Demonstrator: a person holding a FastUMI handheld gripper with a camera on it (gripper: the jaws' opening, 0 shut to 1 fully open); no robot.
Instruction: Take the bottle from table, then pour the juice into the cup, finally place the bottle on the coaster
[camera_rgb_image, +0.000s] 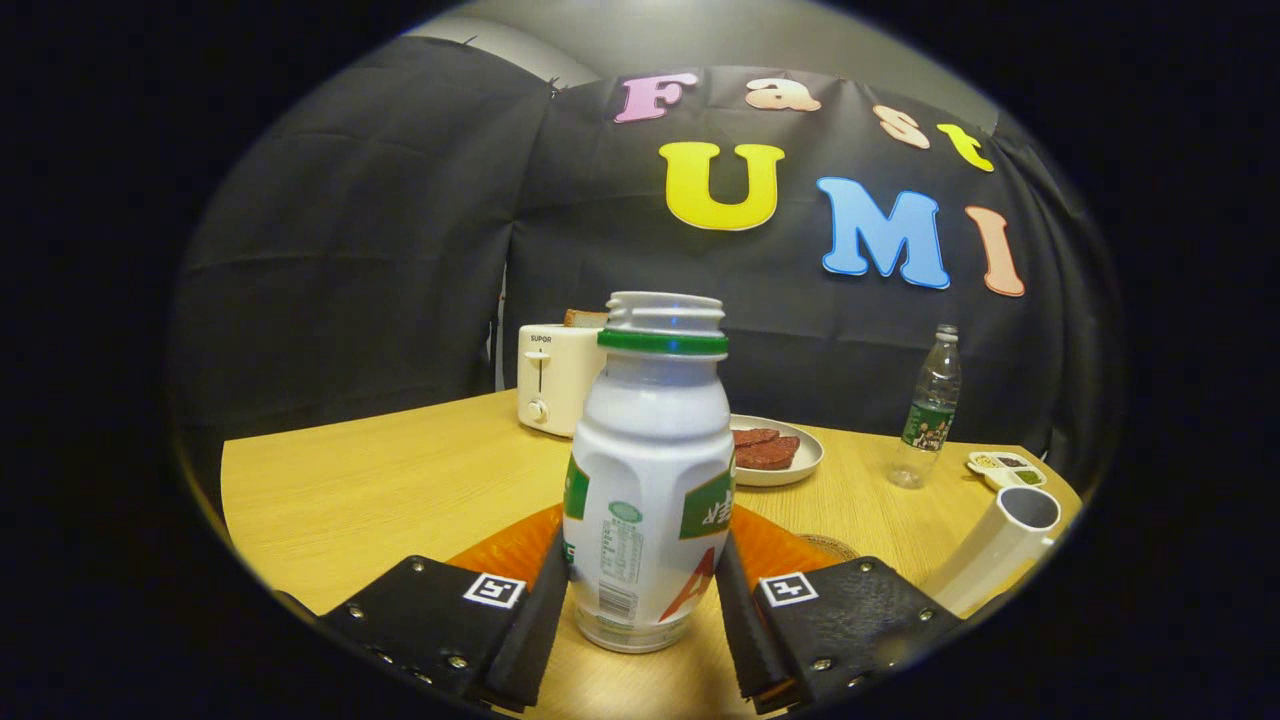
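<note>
A white juice bottle (650, 450) with a green neck ring and no cap stands upright on the wooden table (380, 480), between my two fingers. My gripper (640, 545) is shut on the bottle, its black pads (545, 600) pressing on the lower body from both sides. Just behind the bottle lies an orange mat (510, 548), showing on either side of it. A small woven round coaster (838, 546) peeks out beyond the right finger. Further right, close to the table's edge, stands a white cup (1005, 545), its open mouth visible.
At the back of the table are a white toaster (552, 378) holding a slice of bread and a plate (795, 465) with dark red slices. A clear water bottle (927, 410) and a small sauce dish (1005, 468) stand at the back right.
</note>
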